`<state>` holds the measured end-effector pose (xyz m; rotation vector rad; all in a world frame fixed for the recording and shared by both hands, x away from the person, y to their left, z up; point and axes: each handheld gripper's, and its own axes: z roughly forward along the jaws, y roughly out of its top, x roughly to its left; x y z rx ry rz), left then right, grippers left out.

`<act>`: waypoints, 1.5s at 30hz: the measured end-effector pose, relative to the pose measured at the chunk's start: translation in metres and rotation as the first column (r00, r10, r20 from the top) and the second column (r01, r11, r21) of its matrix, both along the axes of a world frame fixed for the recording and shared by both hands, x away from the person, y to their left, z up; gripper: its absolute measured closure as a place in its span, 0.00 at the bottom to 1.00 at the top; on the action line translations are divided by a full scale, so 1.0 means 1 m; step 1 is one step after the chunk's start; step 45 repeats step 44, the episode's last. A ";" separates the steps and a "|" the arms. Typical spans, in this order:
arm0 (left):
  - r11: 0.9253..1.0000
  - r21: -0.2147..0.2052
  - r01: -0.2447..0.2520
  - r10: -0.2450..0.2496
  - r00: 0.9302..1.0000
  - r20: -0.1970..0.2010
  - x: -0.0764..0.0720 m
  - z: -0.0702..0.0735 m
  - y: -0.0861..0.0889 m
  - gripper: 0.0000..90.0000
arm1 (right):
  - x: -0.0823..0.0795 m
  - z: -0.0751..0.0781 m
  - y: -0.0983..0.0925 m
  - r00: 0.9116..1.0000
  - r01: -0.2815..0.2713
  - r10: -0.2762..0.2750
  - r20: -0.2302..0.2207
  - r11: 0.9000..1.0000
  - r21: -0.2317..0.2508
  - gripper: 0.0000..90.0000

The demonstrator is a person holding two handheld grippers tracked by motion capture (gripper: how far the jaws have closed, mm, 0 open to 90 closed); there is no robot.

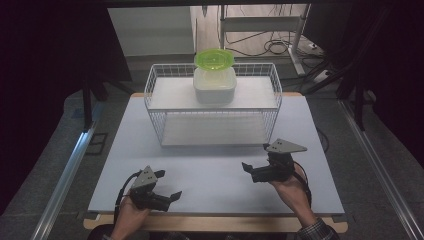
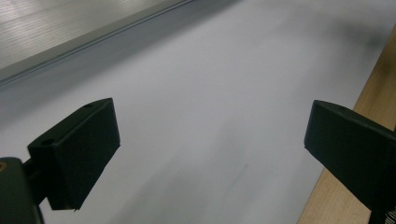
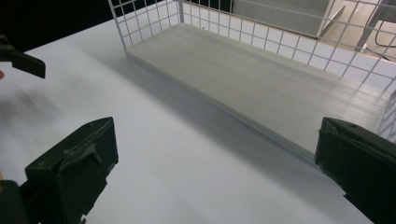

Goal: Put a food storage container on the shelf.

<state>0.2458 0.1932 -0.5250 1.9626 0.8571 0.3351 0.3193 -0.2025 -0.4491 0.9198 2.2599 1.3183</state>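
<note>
A: Surface: pale grey table board (image 1: 215, 170), dark surroundings. The left gripper (image 1: 170, 196) and right gripper (image 1: 248, 169) are both released, empty.

B: The translucent white plastic container (image 1: 215, 85), round green lid (image 1: 214, 58) on top, sits on the white wire rack (image 1: 155, 80), well beyond both fingertips.

A: Likely risk: fingers snagging the wire rim, toppling that lid.

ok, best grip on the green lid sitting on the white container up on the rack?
Take the green lid by its overhanging rim, coming from the front, the person's side. The rim flares wider than the white container beneath, so a jaw can likely slip under the edge. The wire rack is open at front above its top shelf. Both the right gripper and the left gripper are open.
</note>
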 end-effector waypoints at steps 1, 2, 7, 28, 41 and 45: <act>1.000 0.001 0.000 0.000 1.000 -0.001 0.000 0.000 0.000 0.03 | 0.000 0.000 0.000 1.000 0.000 0.000 0.000 1.000 0.000 0.00; 1.000 0.002 0.000 0.000 1.000 -0.001 0.000 0.000 0.000 0.03 | -0.001 -0.002 -0.001 1.000 0.001 -0.001 -0.003 1.000 -0.003 0.00; 1.000 0.005 0.000 0.000 1.000 -0.001 0.000 0.000 0.000 0.03 | -0.005 -0.012 -0.005 1.000 0.009 -0.009 -0.010 1.000 -0.020 0.00; 1.000 0.028 0.001 -0.001 1.000 0.000 0.000 -0.002 -0.003 0.03 | -0.017 -0.051 -0.016 0.996 0.015 -0.024 -0.083 0.995 -0.101 0.00; 0.999 0.050 0.006 -0.005 1.000 -0.010 0.001 -0.004 -0.005 0.03 | -0.014 -0.067 -0.015 0.989 0.017 -0.038 -0.145 0.989 -0.146 0.00; 0.998 0.057 0.007 -0.006 1.000 -0.010 0.001 -0.005 -0.005 0.03 | -0.014 -0.068 -0.015 0.988 0.014 -0.037 -0.147 0.988 -0.156 0.00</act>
